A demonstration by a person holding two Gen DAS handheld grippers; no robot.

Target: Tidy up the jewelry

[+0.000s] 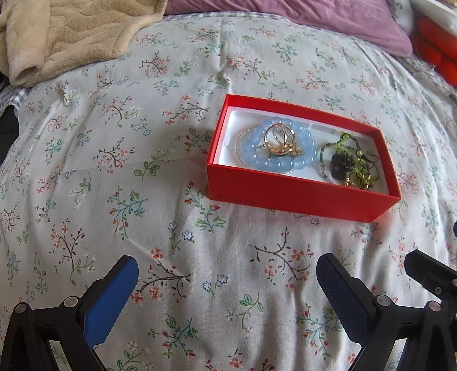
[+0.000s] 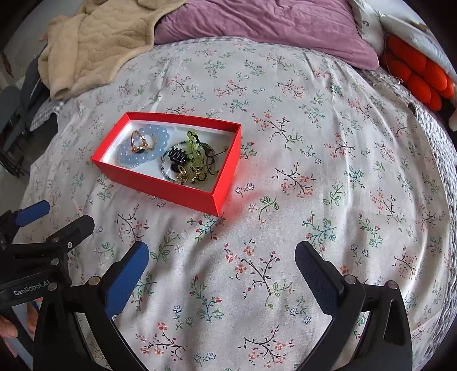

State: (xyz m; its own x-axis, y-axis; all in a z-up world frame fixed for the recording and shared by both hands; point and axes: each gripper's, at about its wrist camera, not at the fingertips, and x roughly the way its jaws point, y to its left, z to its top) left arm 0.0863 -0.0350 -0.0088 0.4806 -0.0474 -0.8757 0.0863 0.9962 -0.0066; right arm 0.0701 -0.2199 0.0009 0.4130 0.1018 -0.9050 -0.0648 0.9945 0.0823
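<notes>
A red box (image 1: 288, 194) (image 2: 160, 187) with a white lining lies on the floral bedspread (image 1: 142, 142) (image 2: 314, 171). Inside it rest a pale blue bead bracelet (image 1: 302, 164) (image 2: 124, 152), gold rings (image 1: 278, 138) (image 2: 138, 142), a black hair clip (image 1: 341, 165) (image 2: 177, 156) and green beaded strings (image 1: 360, 168) (image 2: 194, 147). My left gripper (image 1: 228, 274) hovers open over bare fabric in front of the box. My right gripper (image 2: 221, 259) is also open, nearer than the box and to its right. Nothing sits between either pair of fingers. The left gripper (image 2: 54, 214) shows at the right wrist view's left edge.
A beige fleece blanket (image 1: 65, 37) (image 2: 105, 42) is heaped at the far left. A purple pillow (image 1: 314, 20) (image 2: 271, 22) lies at the head of the bed, an orange plush thing (image 1: 440, 57) (image 2: 420, 77) at far right. A hand (image 2: 11, 328) holds the left tool.
</notes>
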